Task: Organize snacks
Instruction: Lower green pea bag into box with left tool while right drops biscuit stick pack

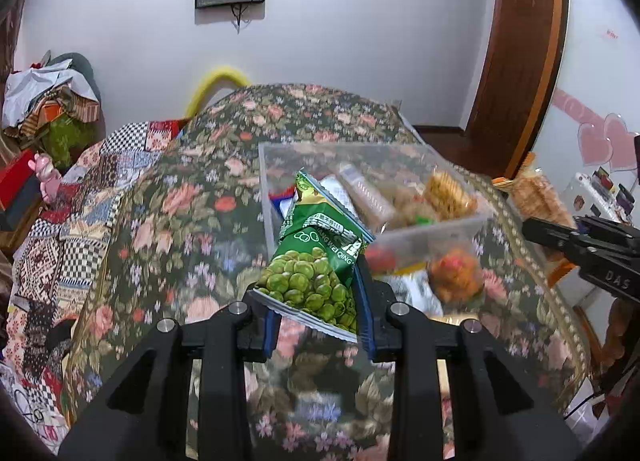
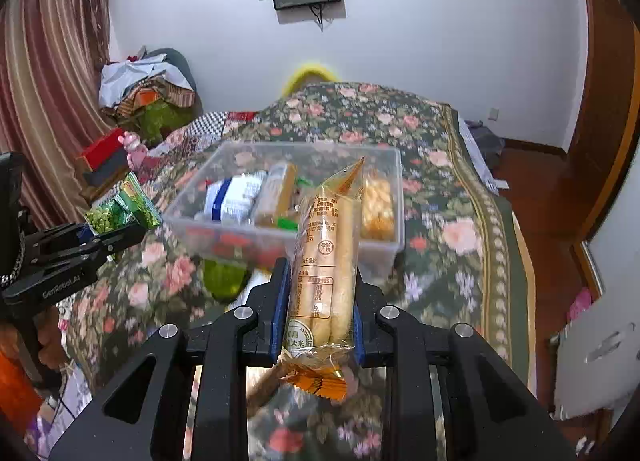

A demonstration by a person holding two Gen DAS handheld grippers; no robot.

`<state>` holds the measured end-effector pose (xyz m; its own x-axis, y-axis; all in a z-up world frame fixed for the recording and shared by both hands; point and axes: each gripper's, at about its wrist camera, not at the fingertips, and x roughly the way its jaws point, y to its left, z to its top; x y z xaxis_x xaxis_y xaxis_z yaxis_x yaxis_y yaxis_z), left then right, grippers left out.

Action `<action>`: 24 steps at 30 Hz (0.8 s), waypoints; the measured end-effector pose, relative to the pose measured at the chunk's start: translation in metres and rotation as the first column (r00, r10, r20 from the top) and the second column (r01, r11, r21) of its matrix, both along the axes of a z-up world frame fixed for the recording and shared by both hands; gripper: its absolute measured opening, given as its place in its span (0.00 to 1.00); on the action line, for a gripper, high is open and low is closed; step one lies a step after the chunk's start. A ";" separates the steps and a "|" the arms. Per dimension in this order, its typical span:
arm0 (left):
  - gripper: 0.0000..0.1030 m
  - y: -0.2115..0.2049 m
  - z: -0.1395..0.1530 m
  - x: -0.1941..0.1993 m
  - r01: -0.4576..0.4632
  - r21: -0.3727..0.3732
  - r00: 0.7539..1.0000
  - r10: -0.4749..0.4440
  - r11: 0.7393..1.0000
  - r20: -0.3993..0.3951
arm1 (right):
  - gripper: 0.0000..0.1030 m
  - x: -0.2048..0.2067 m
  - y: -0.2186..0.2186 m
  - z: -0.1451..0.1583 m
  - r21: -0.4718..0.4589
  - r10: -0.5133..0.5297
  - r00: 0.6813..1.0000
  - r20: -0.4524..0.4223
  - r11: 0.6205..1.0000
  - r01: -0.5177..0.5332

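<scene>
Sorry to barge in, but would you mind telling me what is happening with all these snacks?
Someone is sorting snacks into a clear plastic bin on a floral-covered bed. The left claw is shut on a green pea packet, and the right claw is shut on a rice stick packet. Both packets are held up on the near side of the bin, which already holds several snacks. A few more lie on the cover beside it.

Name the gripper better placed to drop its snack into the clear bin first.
Probably the right gripper: its rice stick packet lines up with the clear bin. The left gripper is off the bin's corner.
</scene>
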<state>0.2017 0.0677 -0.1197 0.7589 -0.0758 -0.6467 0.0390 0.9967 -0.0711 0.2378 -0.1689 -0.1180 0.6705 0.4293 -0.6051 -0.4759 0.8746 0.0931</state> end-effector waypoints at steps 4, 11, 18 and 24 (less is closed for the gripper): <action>0.31 -0.001 0.008 0.012 -0.005 0.002 1.000 0.005 1.000 0.021 | 0.23 0.010 0.006 0.006 0.007 0.006 1.000 0.018 1.000 -0.006; 0.31 0.000 0.009 0.038 -0.023 -0.011 1.000 0.023 1.000 0.019 | 0.23 0.033 0.017 0.014 0.014 0.001 0.999 0.041 1.000 -0.002; 0.31 0.002 0.000 0.066 -0.038 -0.015 0.999 0.038 0.999 0.001 | 0.23 0.062 0.026 0.010 0.000 -0.013 0.999 0.032 1.000 0.013; 0.31 0.003 -0.015 0.093 -0.048 -0.010 0.998 0.048 0.999 -0.036 | 0.23 0.087 0.032 -0.004 -0.015 -0.021 1.000 -0.008 1.000 0.021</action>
<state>0.2942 0.0708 -0.1350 0.7383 -0.0470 -0.6729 -0.0118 0.9965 -0.0826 0.3249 -0.1368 -0.1224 0.6744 0.4062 -0.6166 -0.4570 0.8856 0.0835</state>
